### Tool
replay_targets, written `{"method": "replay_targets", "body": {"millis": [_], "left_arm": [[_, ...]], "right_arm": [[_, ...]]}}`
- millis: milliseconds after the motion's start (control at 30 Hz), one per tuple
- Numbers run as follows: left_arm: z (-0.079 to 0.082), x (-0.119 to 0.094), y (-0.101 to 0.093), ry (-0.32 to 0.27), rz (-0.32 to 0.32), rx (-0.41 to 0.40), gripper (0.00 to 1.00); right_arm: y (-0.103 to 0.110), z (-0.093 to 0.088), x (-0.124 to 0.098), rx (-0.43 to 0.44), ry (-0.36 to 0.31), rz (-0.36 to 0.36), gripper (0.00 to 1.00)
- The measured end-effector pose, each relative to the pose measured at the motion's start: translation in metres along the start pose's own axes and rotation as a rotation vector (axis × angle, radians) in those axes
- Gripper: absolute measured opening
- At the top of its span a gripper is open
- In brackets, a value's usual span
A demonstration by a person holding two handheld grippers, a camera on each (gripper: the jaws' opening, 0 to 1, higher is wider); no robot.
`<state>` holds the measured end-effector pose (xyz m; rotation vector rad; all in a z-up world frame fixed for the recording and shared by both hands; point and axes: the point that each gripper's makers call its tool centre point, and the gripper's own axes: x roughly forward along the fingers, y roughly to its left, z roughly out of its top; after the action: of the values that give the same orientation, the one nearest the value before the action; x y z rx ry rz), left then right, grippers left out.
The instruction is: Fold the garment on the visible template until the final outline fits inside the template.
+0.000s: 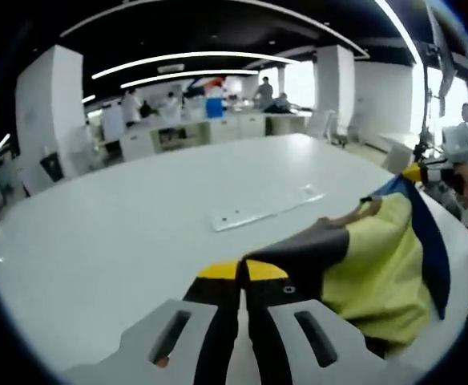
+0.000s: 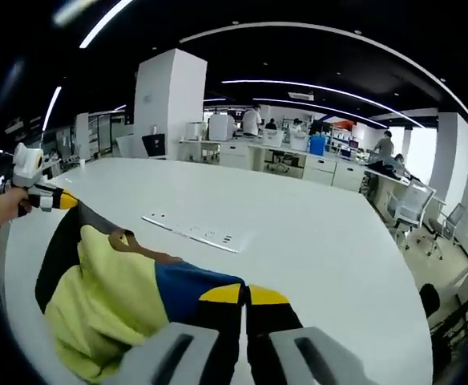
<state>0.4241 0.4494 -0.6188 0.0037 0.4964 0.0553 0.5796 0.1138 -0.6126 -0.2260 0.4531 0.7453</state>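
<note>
While both grippers hold it up off the white table (image 1: 138,233), the garment (image 1: 378,265) hangs stretched between them, its long axis running from one gripper to the other across the near edge of the table. In the left gripper view it runs from the left gripper (image 1: 242,273) out to the right, rising to the right gripper (image 1: 426,172) at the far end. In the right gripper view it runs from the right gripper (image 2: 244,295) leftward to the left gripper (image 2: 58,199).

Soft and loosely crumpled, the cloth is pale yellow on its inner face, with dark blue and black panels and a thin brownish loop (image 1: 354,215) at the upper edge. It sags in folds below the held line.

Each gripper has 2 black jaws with yellow tips; both pairs are pressed together with the fabric edge pinched between them.

Smooth and matte, the table carries a flat rectangular panel (image 2: 192,231) set into its middle, with small sockets in it. Beyond the table stand white pillars (image 2: 168,100), counters (image 2: 298,164) and office chairs (image 2: 410,208), under curved ceiling light strips (image 1: 194,56).
</note>
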Motion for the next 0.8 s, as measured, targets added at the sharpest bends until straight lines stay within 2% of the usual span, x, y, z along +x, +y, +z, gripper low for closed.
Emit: {"method": "replay_targets", "body": {"millis": [267, 367, 567, 667, 733, 800], "left_arm": [[-0.019, 0.033, 0.005, 0.084, -0.021, 0.005, 0.0], [-0.024, 0.049, 0.004, 0.104, -0.041, 0.003, 0.0], [-0.04, 0.067, 0.007, 0.176, -0.049, -0.021, 0.0], [-0.049, 0.074, 0.01, 0.23, -0.045, 0.002, 0.0], [-0.051, 0.078, 0.01, 0.249, -0.061, 0.069, 0.0], [-0.053, 0.081, 0.01, 0.263, -0.062, 0.08, 0.0]], "right_arm": [[-0.008, -0.015, 0.033, 0.003, 0.054, -0.029, 0.0], [-0.013, -0.024, 0.045, 0.054, 0.08, -0.025, 0.0], [-0.017, -0.038, 0.065, 0.084, 0.123, -0.04, 0.0], [-0.016, -0.048, 0.072, 0.086, 0.159, -0.039, 0.0], [-0.015, -0.051, 0.075, 0.08, 0.172, -0.038, 0.0], [-0.015, -0.052, 0.078, 0.06, 0.179, -0.039, 0.0]]}}
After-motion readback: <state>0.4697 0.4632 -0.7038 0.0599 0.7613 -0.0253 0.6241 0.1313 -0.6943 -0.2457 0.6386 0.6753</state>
